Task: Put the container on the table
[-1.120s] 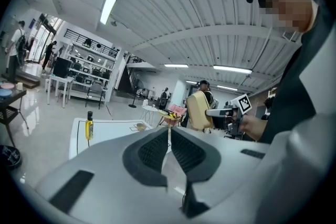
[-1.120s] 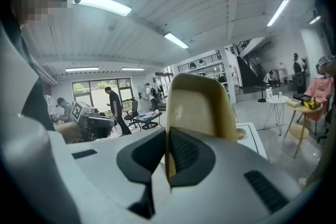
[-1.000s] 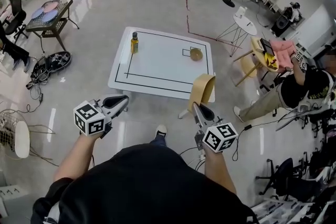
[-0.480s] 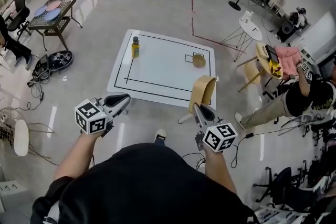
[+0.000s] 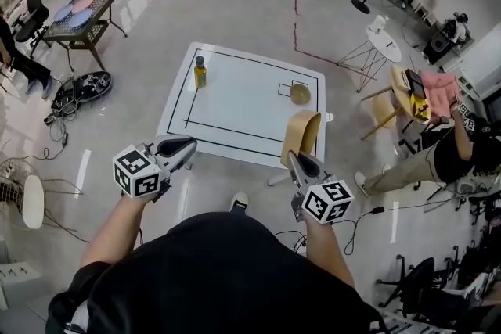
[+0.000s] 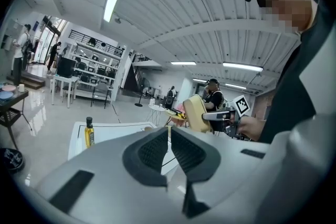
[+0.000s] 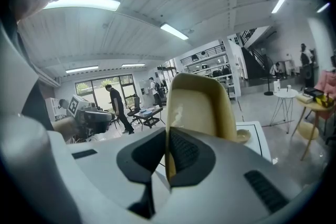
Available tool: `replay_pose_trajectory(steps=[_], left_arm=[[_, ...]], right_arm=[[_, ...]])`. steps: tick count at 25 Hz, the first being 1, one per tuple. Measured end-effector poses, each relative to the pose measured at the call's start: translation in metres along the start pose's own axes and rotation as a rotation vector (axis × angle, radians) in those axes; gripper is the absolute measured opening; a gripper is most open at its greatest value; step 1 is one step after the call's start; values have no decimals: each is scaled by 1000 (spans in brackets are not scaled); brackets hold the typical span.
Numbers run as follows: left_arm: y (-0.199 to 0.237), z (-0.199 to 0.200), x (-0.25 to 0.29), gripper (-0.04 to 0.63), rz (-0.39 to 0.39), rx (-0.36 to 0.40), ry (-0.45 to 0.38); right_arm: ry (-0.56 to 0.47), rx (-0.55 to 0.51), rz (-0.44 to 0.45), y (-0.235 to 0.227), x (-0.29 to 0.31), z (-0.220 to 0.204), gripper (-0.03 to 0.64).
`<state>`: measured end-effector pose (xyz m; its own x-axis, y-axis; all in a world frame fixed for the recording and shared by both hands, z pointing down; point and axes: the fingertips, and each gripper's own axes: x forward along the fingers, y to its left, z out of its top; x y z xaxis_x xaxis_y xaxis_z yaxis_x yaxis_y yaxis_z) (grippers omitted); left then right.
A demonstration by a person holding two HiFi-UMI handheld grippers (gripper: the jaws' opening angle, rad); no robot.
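Standing on a glossy grey floor, short of a low white desk (image 5: 243, 109), with a gripper in each hand. Holding a tan container (image 5: 302, 134) aloft in the right gripper (image 5: 293, 159), fingers (image 7: 185, 153) clamped together on the thin rim of its wall. Filling the middle of the right gripper view, upright, hollow side toward the camera. Overlapping the desk's near right edge in the head view, but hanging in the air, not set down. Carrying nothing in the left gripper (image 5: 186, 145), fingers (image 6: 153, 150) closed to a hairline slit and aimed toward the desk's near left corner. Fitted on each gripper with a cube (image 5: 136, 172) patterned in black-and-white square markers.

Laid out on the desk: a thin black rectangle drawn just inside the edges, a small black square (image 5: 286, 87) at the far right, a round tan bowl (image 5: 299, 93) at that square's right side, and a yellow bottle (image 5: 200, 72) with a dark cap upright at the far left corner. Writing on the bottle's label too small to read in any view.

Beyond the desk on the right, round side tables and a person (image 5: 458, 156) beside a pink cloth (image 5: 438, 86). On the left, a dark cart (image 5: 74, 19) with coloured discs on top.
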<state>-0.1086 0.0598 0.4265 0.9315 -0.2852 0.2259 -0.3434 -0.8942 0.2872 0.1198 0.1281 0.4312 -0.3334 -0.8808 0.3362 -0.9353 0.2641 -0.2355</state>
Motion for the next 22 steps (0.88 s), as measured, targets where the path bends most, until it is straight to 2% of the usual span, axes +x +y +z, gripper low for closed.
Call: replay_pose_trajectory(steps=[8, 22], left_arm=[[9, 8, 34, 21, 6, -13, 18], [32, 22, 82, 21, 60, -39, 21]], right_arm=[[19, 25, 18, -32, 17, 4, 17], [41, 41, 86, -80, 50, 21, 17]])
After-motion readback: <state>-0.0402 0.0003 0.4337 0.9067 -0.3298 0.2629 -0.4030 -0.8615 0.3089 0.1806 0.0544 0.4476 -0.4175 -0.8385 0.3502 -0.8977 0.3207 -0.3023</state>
